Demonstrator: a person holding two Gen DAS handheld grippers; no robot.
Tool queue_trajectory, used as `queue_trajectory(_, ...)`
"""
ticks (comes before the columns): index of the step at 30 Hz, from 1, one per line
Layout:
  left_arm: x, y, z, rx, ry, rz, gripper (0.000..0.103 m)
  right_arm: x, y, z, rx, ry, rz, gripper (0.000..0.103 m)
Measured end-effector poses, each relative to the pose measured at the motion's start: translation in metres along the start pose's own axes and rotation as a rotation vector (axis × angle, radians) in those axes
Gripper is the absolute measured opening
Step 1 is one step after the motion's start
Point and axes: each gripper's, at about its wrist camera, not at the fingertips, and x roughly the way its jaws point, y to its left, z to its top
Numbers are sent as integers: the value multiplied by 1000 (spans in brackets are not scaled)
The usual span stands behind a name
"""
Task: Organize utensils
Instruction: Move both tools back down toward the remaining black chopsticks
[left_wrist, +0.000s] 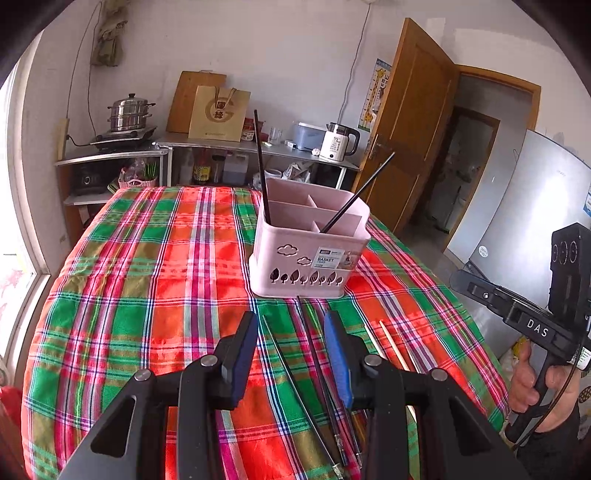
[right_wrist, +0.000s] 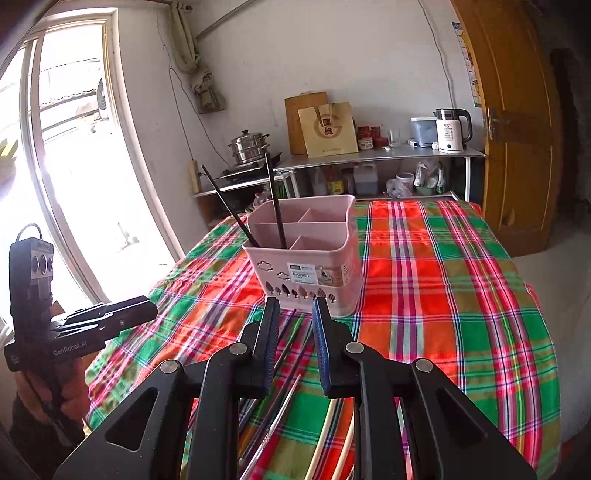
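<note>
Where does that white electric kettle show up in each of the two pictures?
Left wrist view: the kettle stands upper middle-right on the metal shelf, beside the wooden door.
Right wrist view: the kettle stands upper right on the same shelf, near the door.
Shared landmark: the pink basket on the checked cloth.

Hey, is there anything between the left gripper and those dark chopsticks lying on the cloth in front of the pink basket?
Nothing visible blocks them. The left gripper is open above the plaid cloth, and the dark chopsticks lie bare on it, running between its fingers toward the pink basket. The pale chopsticks lie off to the right.
</note>
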Motion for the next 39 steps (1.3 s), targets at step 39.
queue_trajectory(39, 173, -11, -3, 104, 352, -11, 37, 118, -26, -42, 76, 293, -13, 19)
